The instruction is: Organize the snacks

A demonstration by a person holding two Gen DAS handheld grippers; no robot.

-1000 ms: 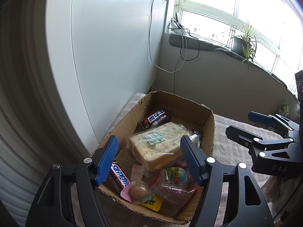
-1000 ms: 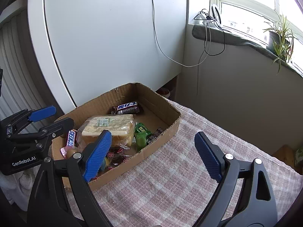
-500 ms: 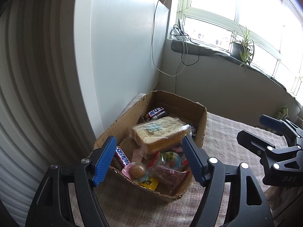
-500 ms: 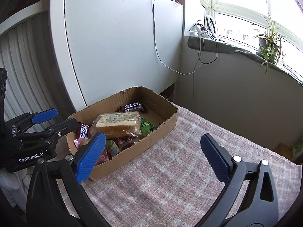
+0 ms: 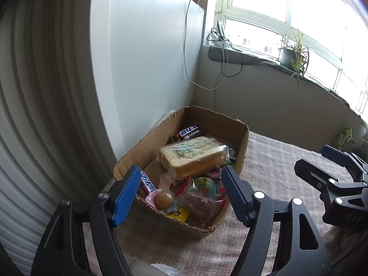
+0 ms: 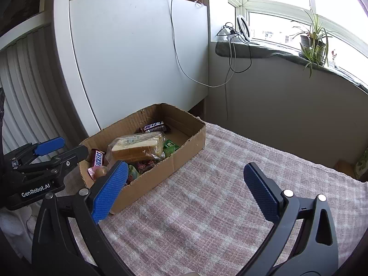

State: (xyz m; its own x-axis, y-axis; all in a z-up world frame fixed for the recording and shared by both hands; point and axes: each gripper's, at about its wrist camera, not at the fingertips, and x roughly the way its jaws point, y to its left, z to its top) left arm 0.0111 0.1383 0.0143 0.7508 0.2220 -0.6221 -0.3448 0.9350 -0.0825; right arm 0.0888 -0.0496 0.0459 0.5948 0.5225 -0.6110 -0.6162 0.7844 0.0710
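Cardboard box (image 5: 244,142) full of snacks (image 5: 193,158)

**Snack count: one box, about nine items**

One cardboard box (image 5: 147,147) stands at the far left corner of the surface (image 6: 218,207). Inside it:
- one bagged loaf of sliced bread (image 5: 191,156)
- two Snickers bars (image 5: 147,182), one at each end
- one egg-shaped treat in a pink pack (image 5: 163,199)
- one round green-lidded cup (image 5: 203,185)
- one green packet (image 6: 169,146)
- one yellow wrapper (image 5: 179,214)

Further small wrappers are too hidden to count.

Both hand-held grippers drawn back from cardboard box (image 5: 241,142), right hand-held gripper (image 6: 186,191) jaws just opened wider
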